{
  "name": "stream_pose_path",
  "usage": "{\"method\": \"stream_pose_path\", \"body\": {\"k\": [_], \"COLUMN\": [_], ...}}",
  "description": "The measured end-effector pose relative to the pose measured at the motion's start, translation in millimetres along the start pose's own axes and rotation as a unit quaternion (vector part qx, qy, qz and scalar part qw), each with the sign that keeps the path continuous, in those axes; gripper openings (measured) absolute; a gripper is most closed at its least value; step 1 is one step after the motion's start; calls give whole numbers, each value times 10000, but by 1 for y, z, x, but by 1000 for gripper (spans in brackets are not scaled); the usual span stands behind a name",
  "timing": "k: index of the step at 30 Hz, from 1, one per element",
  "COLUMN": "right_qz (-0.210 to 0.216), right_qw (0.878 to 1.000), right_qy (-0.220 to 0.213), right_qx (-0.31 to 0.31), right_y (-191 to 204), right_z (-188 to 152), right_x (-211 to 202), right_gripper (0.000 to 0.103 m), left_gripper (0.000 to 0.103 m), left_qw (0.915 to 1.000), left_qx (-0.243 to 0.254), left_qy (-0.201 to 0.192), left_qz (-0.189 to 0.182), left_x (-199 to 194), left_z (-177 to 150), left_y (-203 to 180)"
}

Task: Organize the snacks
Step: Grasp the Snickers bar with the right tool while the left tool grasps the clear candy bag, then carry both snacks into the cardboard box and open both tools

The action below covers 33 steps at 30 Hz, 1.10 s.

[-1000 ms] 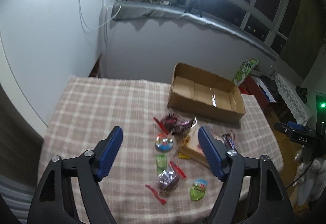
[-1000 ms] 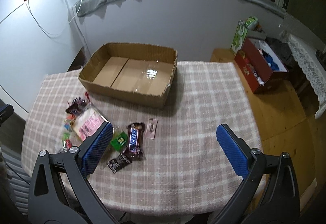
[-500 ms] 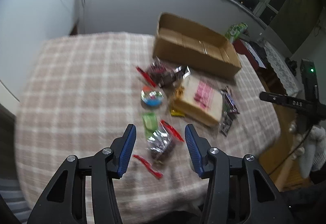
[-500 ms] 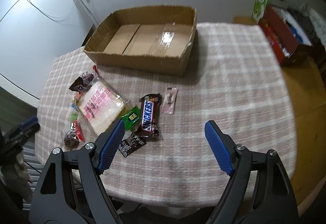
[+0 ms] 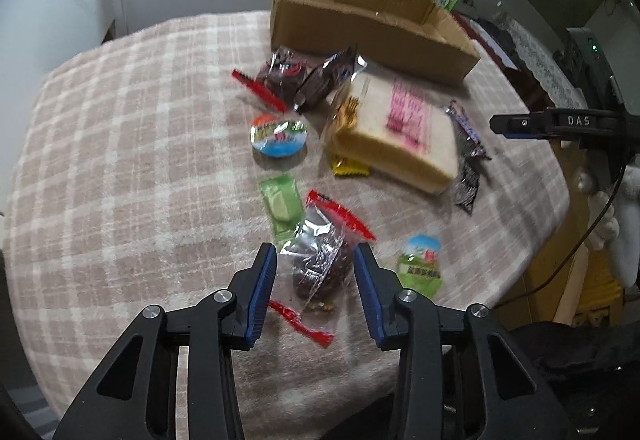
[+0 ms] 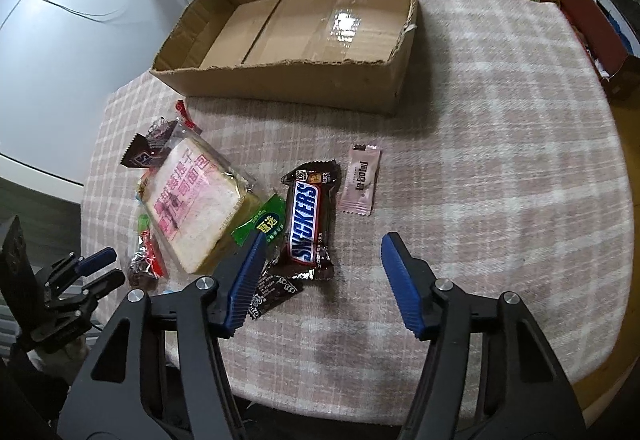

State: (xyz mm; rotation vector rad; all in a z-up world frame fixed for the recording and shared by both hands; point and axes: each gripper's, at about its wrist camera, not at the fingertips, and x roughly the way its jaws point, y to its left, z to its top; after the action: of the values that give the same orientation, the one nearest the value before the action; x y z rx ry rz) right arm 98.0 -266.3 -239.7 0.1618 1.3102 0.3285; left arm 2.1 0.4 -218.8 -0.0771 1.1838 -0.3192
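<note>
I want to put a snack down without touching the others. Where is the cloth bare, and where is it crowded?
Bare: the checked cloth right of the pink sachet and Snickers bar, out to the table's edge, and the cardboard box floor. Crowded: around the bread packet, where wrappers touch and overlap.

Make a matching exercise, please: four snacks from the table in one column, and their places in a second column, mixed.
Things:
1. Snickers bar
2. pink sachet
3. bagged bread slice
4. clear-wrapped brown cake with red ends

Places:
A. between the fingers of the left tool, which is closing
B. just right of the Snickers bar, in the right wrist view
C. largest packet, left of the green packet
D. ahead of the right tool, near its left finger

Pairs: 1-D, 2-B, 3-C, 4-A
</note>
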Motion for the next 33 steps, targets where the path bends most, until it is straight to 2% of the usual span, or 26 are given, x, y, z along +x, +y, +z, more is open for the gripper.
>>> {"method": "stream_pose_path", "body": {"k": [9, 13, 18, 22, 33], "right_qz": [-26, -132, -184, -261, -209], "right_qw": [9998, 9993, 9982, 9969, 9982], "right_qy": [182, 271, 405, 507, 283], "right_qx": [-118, -225, -392, -542, -495], "right_y": [7, 10, 17, 24, 25], "right_z": [11, 17, 21, 19, 14], "right_x": [19, 30, 42, 51, 38], "right_gripper": [60, 50, 45, 31, 30], "left_gripper": [39, 39, 34, 32, 31], "left_qw": [9996, 9994, 9995, 9997, 9991], "left_qx": [245, 290, 230, 78, -238], "left_qy": [165, 191, 202, 164, -46], "left_qz": [3, 12, -61, -171, -346], "left_x": [12, 17, 22, 22, 5], "left_z": [-4, -5, -6, -6, -8], "left_y": [-10, -15, -14, -11, 5]}}
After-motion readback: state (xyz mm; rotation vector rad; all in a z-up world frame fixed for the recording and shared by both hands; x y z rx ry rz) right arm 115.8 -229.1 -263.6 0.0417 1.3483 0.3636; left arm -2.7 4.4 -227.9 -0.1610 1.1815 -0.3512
